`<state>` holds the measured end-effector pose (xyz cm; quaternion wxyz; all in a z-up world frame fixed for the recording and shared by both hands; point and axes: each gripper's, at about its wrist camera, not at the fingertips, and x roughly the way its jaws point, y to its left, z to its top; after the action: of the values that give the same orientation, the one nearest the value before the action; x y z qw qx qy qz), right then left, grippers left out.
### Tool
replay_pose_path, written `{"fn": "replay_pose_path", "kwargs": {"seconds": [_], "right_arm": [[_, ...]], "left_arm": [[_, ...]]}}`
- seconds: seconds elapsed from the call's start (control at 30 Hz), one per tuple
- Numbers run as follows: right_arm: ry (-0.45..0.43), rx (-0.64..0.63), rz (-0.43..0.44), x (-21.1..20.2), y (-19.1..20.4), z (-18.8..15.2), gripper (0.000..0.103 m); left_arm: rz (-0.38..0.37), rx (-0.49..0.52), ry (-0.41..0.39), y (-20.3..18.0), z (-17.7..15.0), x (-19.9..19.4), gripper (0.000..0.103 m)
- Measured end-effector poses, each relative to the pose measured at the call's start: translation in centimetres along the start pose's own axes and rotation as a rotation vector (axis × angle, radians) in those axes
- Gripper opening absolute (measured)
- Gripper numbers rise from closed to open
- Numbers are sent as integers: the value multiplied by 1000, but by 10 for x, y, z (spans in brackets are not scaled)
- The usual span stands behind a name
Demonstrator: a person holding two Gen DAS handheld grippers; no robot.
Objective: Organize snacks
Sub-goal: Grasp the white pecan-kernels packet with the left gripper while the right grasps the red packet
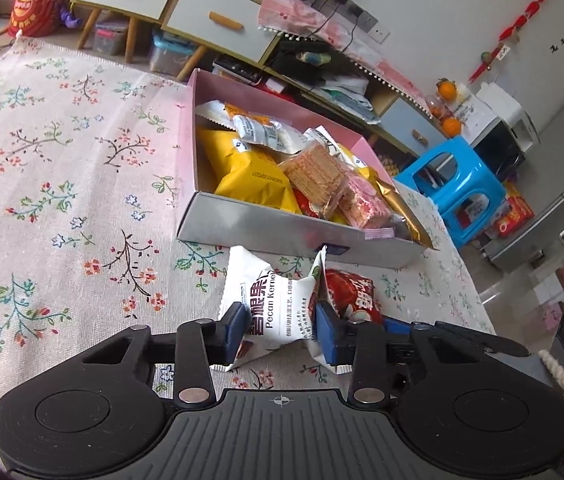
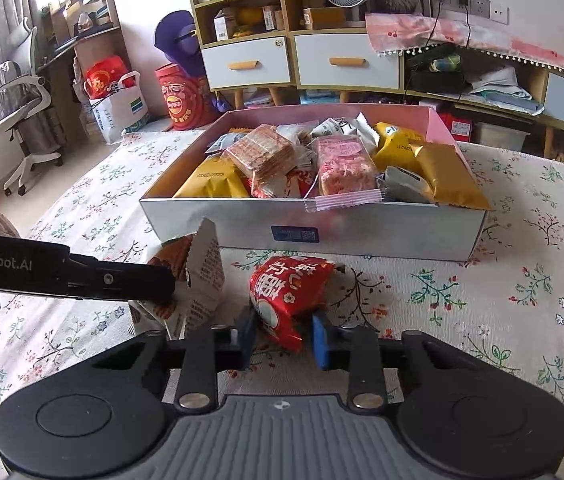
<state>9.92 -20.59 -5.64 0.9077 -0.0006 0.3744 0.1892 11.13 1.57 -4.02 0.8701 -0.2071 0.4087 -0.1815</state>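
Observation:
My left gripper [image 1: 282, 330] is shut on a white pecan kernel packet [image 1: 278, 308], pinching it between the blue pads [image 1: 327, 334] just in front of the box. The packet also shows in the right wrist view [image 2: 202, 280], with the left gripper's black finger [image 2: 122, 280] on it. My right gripper [image 2: 284, 338] is shut on a red snack packet [image 2: 288, 292] that rests on the cloth; it also shows in the left wrist view [image 1: 352, 294]. The open snack box [image 2: 362, 236] holds several packets, yellow, pink and wafer.
The table has a floral cloth [image 1: 62, 184]. The box [image 1: 282, 228] stands near the table's far right edge. A blue stool [image 1: 452, 184] stands beyond that edge. Cabinets with drawers [image 2: 346, 60] stand behind the table.

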Motion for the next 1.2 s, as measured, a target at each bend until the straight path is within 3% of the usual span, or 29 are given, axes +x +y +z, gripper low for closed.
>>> {"fn": "replay_pose_path", "kwargs": {"seconds": [0.13, 0.27, 0.33, 0.53, 0.67, 0.9, 1.13, 1.2], "right_arm": [[0, -18, 23, -7, 7, 1, 15], [-7, -38, 43, -14, 14, 2, 10], [-11, -47, 43, -16, 17, 4, 10], [37, -33, -1, -11, 17, 6, 10], [67, -17, -28, -6, 14, 3, 15], [54, -2, -33, 0, 12, 2, 34], [29, 26, -30, 4, 7, 3, 34], [25, 41, -22, 5, 5, 3, 29]], "left_arm": [[-1, 24, -12, -6, 3, -6, 23], [-3, 47, -15, -10, 6, -11, 7], [-4, 58, -13, -11, 7, -12, 7], [12, 47, -28, -4, 7, -11, 23], [9, 5, -30, 1, 7, -6, 66], [44, 15, 5, -1, 6, 15, 67], [13, -47, 38, 2, 5, 26, 62], [2, -69, 49, 2, 6, 28, 58]]}}
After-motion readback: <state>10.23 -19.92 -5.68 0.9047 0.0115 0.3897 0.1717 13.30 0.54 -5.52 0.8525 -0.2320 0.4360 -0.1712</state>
